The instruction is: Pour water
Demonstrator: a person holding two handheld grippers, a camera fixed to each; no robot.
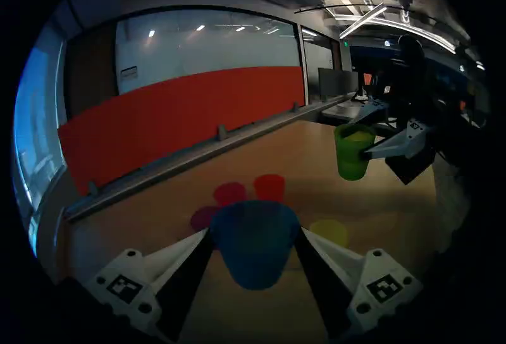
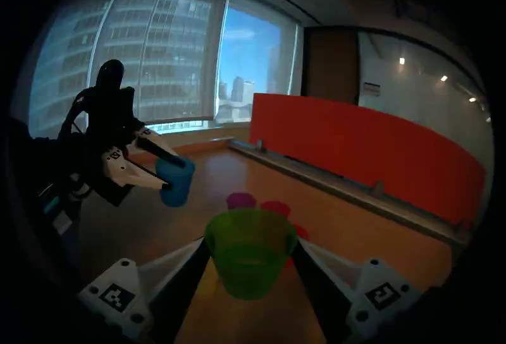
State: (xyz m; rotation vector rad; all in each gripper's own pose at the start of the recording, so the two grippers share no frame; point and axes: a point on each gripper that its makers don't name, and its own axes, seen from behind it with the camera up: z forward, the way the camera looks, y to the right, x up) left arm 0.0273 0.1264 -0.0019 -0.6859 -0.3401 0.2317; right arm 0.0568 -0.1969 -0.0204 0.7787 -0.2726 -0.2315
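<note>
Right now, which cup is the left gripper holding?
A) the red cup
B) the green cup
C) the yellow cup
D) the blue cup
D: the left gripper grips the blue cup between both fingers; the green cup is in the right gripper.

- Four cups crowd the middle of the surface (image 1: pixel 392 217): red cup (image 1: pixel 269 187), magenta cup (image 1: pixel 229 193), purple cup (image 1: pixel 203 217) and yellow cup (image 1: pixel 329 231), with little room between them.
- An orange partition (image 1: pixel 190 116) and its rail (image 1: pixel 190 157) close off one long edge.
- Bare wood lies open around the cluster, away from the partition edge.
- The right gripper (image 1: pixel 373 138), jaws filled by a green cup (image 1: pixel 352 154), hangs in the air, well apart from the cluster.
- The left gripper (image 2: pixel 166 170), jaws filled by a blue cup (image 2: pixel 175 183), hangs opposite, with open air between the two.
</note>
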